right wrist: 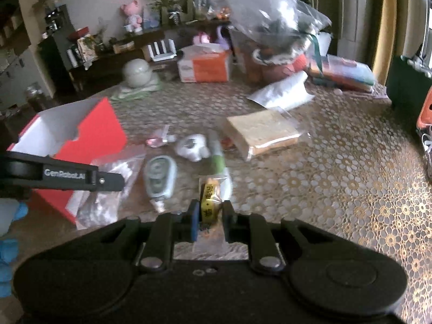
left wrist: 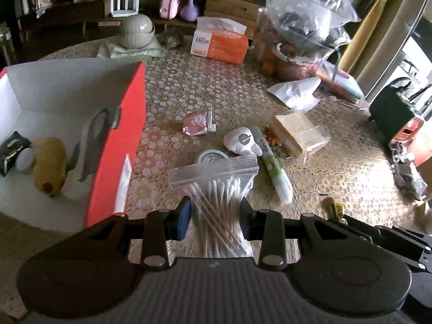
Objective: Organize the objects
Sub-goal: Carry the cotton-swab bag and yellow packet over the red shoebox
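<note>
At about nine o'clock of the left wrist view stands the red box (left wrist: 118, 140), open-topped and white inside, with a yellow plush toy (left wrist: 50, 167) and a small dark packet (left wrist: 12, 148) already lying in it. Just beside its red wall, at six o'clock, the left gripper (left wrist: 214, 213) has its jaws drawn narrow onto a zip bag of cotton swabs (left wrist: 216, 186), pinching the bag across its middle so the film bunches and the sticks cross. The bag looks very light and soft; the film is slippery, and the swabs could slide inside it, so a hold at the waist below the stiff zip strip seems the sound place.

Farther right on the bench (left wrist: 337, 167), near the centre, lie a round tape roll (left wrist: 212, 156), a white moulded piece (left wrist: 243, 141) and a green-and-white tube (left wrist: 275, 170), with a wrapped block of bread (left wrist: 299, 132) at about two o'clock.

In the right wrist view, the right gripper (right wrist: 209, 216) has its jaws closed narrow on a small yellow-labelled sachet (right wrist: 209, 202), gripped across its width. It is blurred, but appears flat, light and crinkly, likely to slip if held only by its clear edge. The red box sits at nine o'clock from it.
</note>
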Tool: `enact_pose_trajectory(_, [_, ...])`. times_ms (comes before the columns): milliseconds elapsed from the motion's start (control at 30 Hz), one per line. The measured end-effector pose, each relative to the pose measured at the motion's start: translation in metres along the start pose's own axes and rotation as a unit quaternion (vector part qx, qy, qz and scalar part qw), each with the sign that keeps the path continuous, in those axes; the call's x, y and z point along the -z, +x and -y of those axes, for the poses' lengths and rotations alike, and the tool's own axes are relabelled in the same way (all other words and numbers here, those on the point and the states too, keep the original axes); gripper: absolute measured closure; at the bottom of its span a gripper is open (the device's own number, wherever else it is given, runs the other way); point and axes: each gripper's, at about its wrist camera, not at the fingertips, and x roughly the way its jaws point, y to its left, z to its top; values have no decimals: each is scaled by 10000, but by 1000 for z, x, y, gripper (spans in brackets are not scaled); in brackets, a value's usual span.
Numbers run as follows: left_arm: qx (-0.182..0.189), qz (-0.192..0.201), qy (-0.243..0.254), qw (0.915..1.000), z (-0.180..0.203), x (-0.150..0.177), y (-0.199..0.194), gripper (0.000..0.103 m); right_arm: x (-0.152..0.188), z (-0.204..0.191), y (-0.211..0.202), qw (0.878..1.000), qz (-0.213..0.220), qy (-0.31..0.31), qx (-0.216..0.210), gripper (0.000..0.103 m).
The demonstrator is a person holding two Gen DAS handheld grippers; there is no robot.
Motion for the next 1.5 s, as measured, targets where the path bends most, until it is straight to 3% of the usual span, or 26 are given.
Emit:
enact_pose_trajectory(167, [167, 163, -15, 9997, -19, 11, -35, 68, 7, -33, -27, 9998, 104, -140, -122, 86])
enact_pose_trajectory(367, [23, 368, -47, 9993, -48, 19, -75, 68, 8, -78, -52, 9990, 224, -295, -248, 86])
enact_pose_trajectory(733, [-83, 705, -144, 9974, -108, -2, -124, 68, -18, -140, -66, 9961, 484, -533, -501, 86])
enact_pose_trajectory(1133, [-663, 781, -243, 9944, -179, -47, -117, 68, -57, -194, -24, 9914, 349, -998, -771, 86])
enact_pose_trajectory(1500, [-1099, 583, -186, 9921, -225, -74, -77, 67, -76, -222, 34, 9909, 29, -935, -965, 86])
